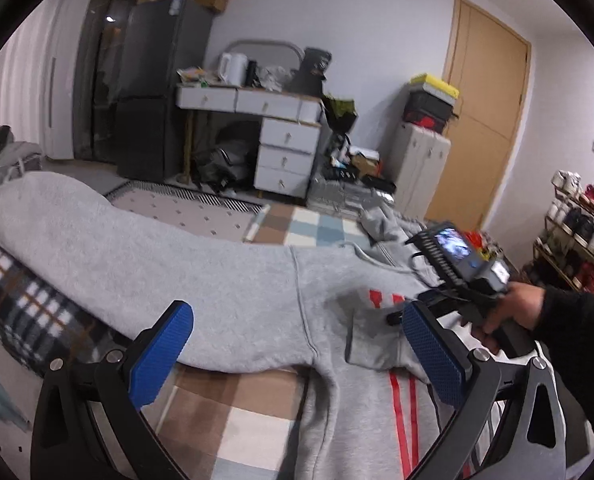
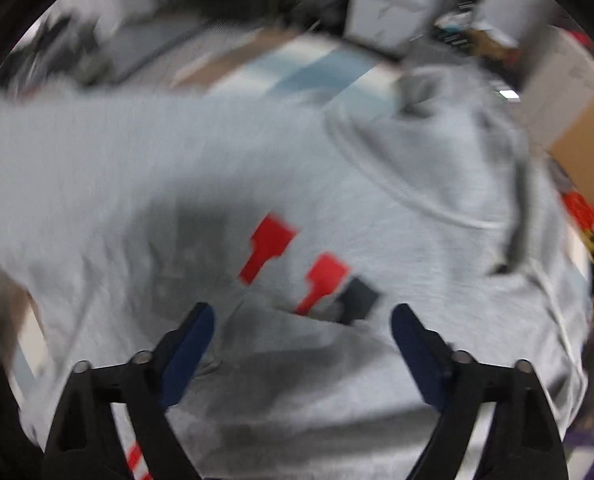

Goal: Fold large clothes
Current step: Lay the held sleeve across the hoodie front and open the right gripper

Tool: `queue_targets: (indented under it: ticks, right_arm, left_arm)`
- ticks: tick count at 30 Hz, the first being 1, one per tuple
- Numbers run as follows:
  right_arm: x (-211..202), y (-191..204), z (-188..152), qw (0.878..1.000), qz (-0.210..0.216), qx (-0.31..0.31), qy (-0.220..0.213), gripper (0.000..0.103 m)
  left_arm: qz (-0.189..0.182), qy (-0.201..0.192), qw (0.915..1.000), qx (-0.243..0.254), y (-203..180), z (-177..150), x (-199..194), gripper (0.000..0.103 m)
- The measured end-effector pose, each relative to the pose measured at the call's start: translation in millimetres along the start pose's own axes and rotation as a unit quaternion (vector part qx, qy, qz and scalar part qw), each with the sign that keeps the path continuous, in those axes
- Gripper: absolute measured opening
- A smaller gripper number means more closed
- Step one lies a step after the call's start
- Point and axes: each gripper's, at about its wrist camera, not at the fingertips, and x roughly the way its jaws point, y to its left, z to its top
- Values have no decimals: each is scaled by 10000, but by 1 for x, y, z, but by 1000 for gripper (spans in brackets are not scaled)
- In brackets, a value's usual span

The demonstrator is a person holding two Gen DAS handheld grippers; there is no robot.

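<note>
Grey hooded sweatshirt [image 1: 233,280] spread flat over a checked blanket [image 1: 29,300], one sleeve [image 1: 57,216] stretched toward ten o'clock in the left wrist view, hood [image 1: 381,220] bunched near two o'clock. Red printed marks [image 2: 273,244] at the centre of the chest, a folded-over flap of fabric just below them at six o'clock in the right wrist view. Left gripper [image 1: 301,344] poised above the body of the garment, blue pads [image 1: 161,356] spread wide, nothing between them. Right gripper [image 2: 303,344] pointing steeply down over the chest, tongs likewise spread and pinching nothing, that view smeared by motion blur. Hand [image 1: 509,312] in a dark sleeve gripping the right tool at three o'clock. White drawer unit [image 1: 285,160] and wooden door [image 1: 485,120] beyond, at twelve and one o'clock.
</note>
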Motion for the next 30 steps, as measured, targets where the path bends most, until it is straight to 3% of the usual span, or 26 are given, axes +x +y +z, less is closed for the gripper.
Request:
queue_targets:
  ticks: [3, 4, 5, 9, 12, 14, 17, 19, 22, 24, 25, 26, 28, 30]
  right_arm:
    - [15, -1, 3, 9996, 248, -53, 89, 65]
    - [13, -4, 5, 9991, 424, 32, -12, 32]
    - [10, -4, 8, 9993, 360, 80, -77, 13]
    - [2, 3, 12, 9987, 230, -28, -464, 12]
    - [-11, 13, 15, 9944, 300, -89, -1009, 12]
    - [-25, 22, 19, 9881, 516, -150, -1438, 12]
    - [-25, 27, 19, 9819, 864, 44, -1686, 12]
    - [-21, 31, 18, 9797, 848, 218, -1801, 12]
    - [9, 27, 25, 9858, 821, 671, -1301, 23]
    - [15, 22, 19, 9860, 799, 938, -1125, 48]
    - [11, 17, 11, 9822, 917, 1119, -1196, 75]
    - [1, 10, 1, 9746, 1128, 1303, -1428, 84]
    - [-19, 0, -21, 9624, 1426, 1522, -1743, 83]
    - [-39, -13, -50, 9485, 1625, 1819, -2023, 91]
  left_arm:
    - [-153, 179, 9997, -49, 2, 0, 3, 102]
    - [-168, 210, 9996, -37, 1, 0, 3, 102]
    - [-188, 251, 9995, 3, 0, -1, 4, 102]
    - [-278, 426, 9986, 127, -10, -6, 5, 102]
    - [-274, 508, 9981, 203, -14, -9, 6, 102]
    - [-255, 523, 9980, 238, -15, -10, 5, 102]
    - [-186, 544, 9980, 279, -15, -12, 4, 102]
    - [-174, 550, 9980, 269, -14, -13, 3, 102]
    - [-120, 564, 9980, 259, -13, -11, 3, 102]
    - [-89, 534, 9983, 234, -12, -9, 3, 102]
    - [-47, 508, 9984, 244, -12, -7, 2, 102]
    - [-11, 494, 9985, 254, -11, -6, 2, 102]
    - [17, 488, 9986, 224, -8, -4, 3, 102]
    - [53, 517, 9985, 157, -6, -3, 5, 102]
